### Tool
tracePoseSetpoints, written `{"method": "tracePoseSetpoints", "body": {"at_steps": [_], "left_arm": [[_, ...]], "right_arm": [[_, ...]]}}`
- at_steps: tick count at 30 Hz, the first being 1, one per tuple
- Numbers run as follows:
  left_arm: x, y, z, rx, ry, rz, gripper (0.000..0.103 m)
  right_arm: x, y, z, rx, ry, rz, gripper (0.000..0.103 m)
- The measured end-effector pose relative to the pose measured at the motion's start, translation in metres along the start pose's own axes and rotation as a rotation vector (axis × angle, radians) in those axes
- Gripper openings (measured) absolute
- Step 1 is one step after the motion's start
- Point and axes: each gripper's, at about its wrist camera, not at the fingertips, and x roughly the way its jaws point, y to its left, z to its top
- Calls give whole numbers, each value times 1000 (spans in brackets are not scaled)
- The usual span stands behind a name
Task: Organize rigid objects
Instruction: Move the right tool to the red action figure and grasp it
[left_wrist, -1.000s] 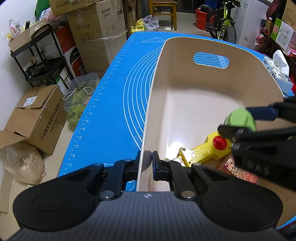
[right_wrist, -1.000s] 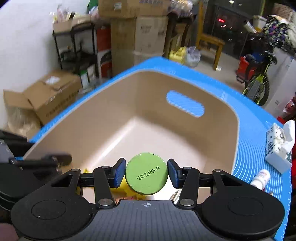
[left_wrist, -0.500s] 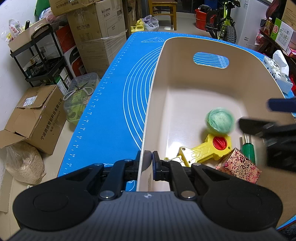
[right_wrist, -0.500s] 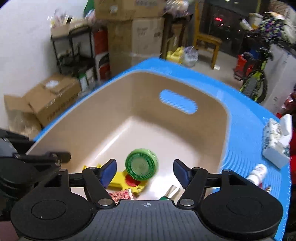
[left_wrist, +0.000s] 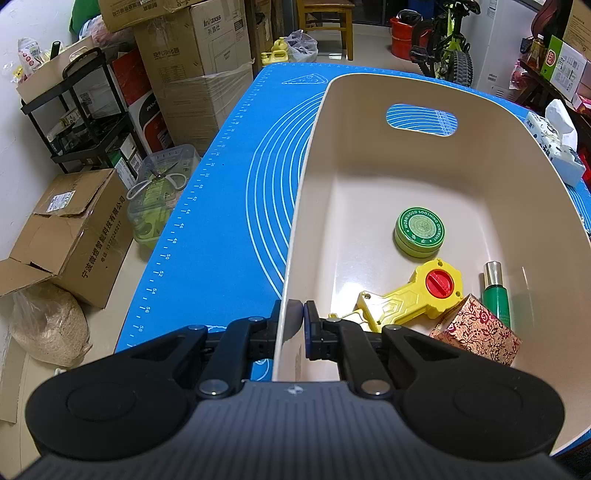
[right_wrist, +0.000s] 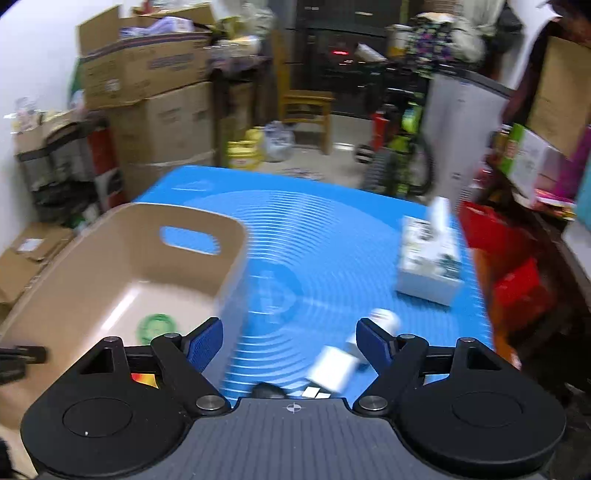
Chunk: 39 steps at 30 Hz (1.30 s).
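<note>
On the left side of the blue mat (left_wrist: 221, 229) that covers the bench, our left gripper (left_wrist: 294, 319) pinches the near wall of the tan bin (left_wrist: 306, 177). Its jaws are almost closed, one pad outside the wall and one inside, so the bin stays put.

Inside the bin we see the green tin (left_wrist: 419, 231) lying flat on the floor. Just nearer to us are the yellow toy (left_wrist: 410, 295) with a red knob, a green tube (left_wrist: 496, 295) and a small patterned box (left_wrist: 476, 332).

Further right, our right gripper (right_wrist: 290, 341) is over the bare mat, past the bin's right wall. Its jaws are wide apart and hold nothing. They have just been opening. A little white bottle (right_wrist: 384, 319) and a white box (right_wrist: 332, 367) lie close in front of these jaws, a bit to the right. The picture is blurry, so we cannot tell which way the bottle's long side runs. A tissue box (right_wrist: 428, 266) sits farther back on the mat.

We think the right hand is nearer to those white things, so it should grab next.

A second ago the right jaws held the green tin over the bin. Now the tin is down in the bin, and the right gripper has swung away to the right. The left gripper has not moved.
</note>
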Motion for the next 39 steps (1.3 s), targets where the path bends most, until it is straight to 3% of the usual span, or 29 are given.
{"method": "tracePoseSetpoints", "body": {"at_steps": [6, 13, 18, 26, 33, 35, 39], "left_arm": [[0, -1, 0, 0, 0, 0, 12], [0, 2, -1, 1, 0, 2, 12], [1, 1, -1, 2, 0, 3, 12], [1, 1, -1, 2, 0, 4, 12], [1, 0, -1, 2, 1, 4, 12], [1, 0, -1, 3, 0, 4, 12], [0, 0, -1, 3, 0, 4, 12]], "right_arm": [[23, -35, -13, 26, 48, -114, 82], [51, -58, -37, 66, 128, -166, 81], [74, -69, -48, 103, 197, -171, 67], [95, -75, -59, 129, 240, -175, 54], [101, -66, -59, 78, 213, -213, 46], [101, -64, -59, 65, 212, -200, 38], [100, -62, -59, 50, 204, -201, 38]]}}
